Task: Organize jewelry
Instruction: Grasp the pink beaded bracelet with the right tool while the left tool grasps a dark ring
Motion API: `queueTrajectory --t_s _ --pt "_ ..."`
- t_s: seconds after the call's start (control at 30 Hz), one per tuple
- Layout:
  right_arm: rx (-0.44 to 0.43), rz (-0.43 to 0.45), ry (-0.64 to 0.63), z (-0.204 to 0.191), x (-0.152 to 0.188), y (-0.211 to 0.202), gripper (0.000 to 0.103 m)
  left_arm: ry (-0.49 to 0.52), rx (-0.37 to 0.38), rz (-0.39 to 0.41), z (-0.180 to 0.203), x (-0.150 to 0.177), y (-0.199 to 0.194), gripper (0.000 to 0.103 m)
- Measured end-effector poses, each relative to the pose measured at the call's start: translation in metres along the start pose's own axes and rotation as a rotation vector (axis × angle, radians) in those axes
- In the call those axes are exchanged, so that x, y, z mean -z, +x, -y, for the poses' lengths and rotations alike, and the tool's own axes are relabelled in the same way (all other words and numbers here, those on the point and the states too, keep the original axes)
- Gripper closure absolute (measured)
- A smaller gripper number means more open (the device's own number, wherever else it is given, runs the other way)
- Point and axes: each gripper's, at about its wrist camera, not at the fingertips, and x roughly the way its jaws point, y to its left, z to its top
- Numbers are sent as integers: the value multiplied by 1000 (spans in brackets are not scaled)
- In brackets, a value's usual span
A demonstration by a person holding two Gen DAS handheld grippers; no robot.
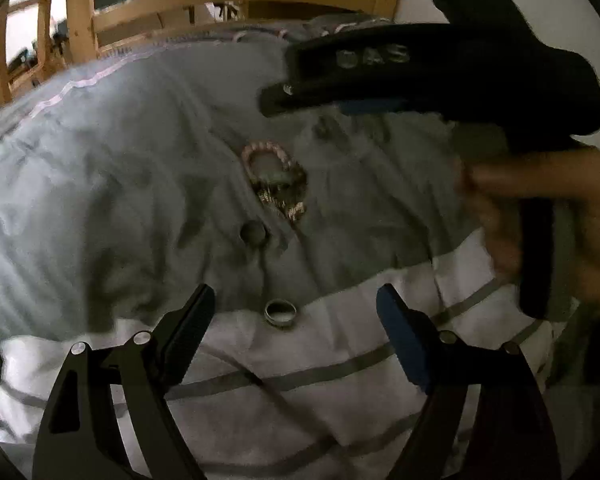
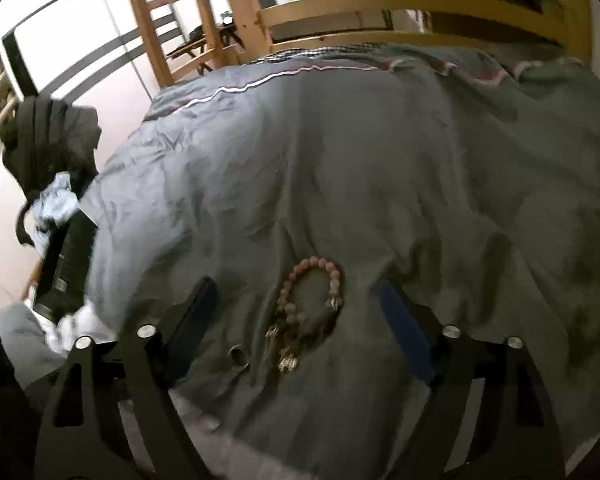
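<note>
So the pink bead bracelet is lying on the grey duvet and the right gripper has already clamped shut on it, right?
Not quite. The pink bead bracelet does lie on the grey duvet, but the right gripper is open, its fingers apart on either side of the bracelet, not pressing it. The right wrist view shows this.

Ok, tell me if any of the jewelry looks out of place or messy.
Yes. The jewelry lies loose on the rumpled duvet, not in any holder. The pink bead bracelet sits tangled in a heap with other pieces, a ring lies apart near the white stripe, and a second ring rests beside the heap.
</note>
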Motion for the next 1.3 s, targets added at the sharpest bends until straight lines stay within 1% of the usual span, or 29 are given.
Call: queueTrajectory --t_s 0.03,0.07,0.1,0.13,0.17,0.23,0.27,0.3,0.33,0.37,0.4,0.43,0.5,0.57,0.63,0.7,0.8,0.87,1.07,1.3 --pt "-7 12 -6 -2 -1 8 25 -9 11 -10 -4 1 5 25" --pt "-17 29 -17 -6 -2 18 27 -24 36 -21 -9 2 11 34" --pt "-6 36 -29 -6 -1 24 32 -42 51 -30 -13 3 15 43" --pt "19 33 -42 -7 1 32 36 -65 59 -41 -18 3 20 46" --pt "50 17 -62 -7 7 45 40 -83 67 -47 -21 3 22 52" --pt "82 -22 -96 -3 16 62 52 -97 64 -66 -25 3 28 57" --pt "96 -51 -101 0 20 72 55 -94 50 -70 -24 3 30 62" --pt "97 -57 -95 5 23 77 60 -81 34 -76 -21 4 31 64" --pt "104 -48 -85 7 23 75 74 -71 23 -81 -20 4 33 66" --pt "129 -52 -83 9 22 75 79 -58 0 -94 -18 5 35 70" --pt "143 -51 -80 11 21 72 84 -55 -3 -101 -18 5 35 72" --pt "125 -51 -59 13 21 70 88 -58 -1 -106 -19 5 36 74" --pt "118 -59 -38 17 21 67 92 -77 6 -107 -22 6 34 83" --pt "111 -55 -25 17 20 63 93 -103 21 -103 -27 7 32 85" --pt "93 -41 -3 17 20 57 93 -117 33 -94 -31 9 28 85" --pt "64 -27 20 20 21 52 93 -112 38 -83 -31 10 27 85" --pt "45 3 45 22 19 46 94 -102 39 -65 -32 10 26 85" --pt "0 42 78 26 15 38 94 -99 45 -47 -32 9 24 85" --pt "-41 106 100 25 6 15 94 -109 53 -26 -30 5 14 85" --pt "-84 149 110 20 -1 -9 94 -121 55 6 -34 1 -2 85"
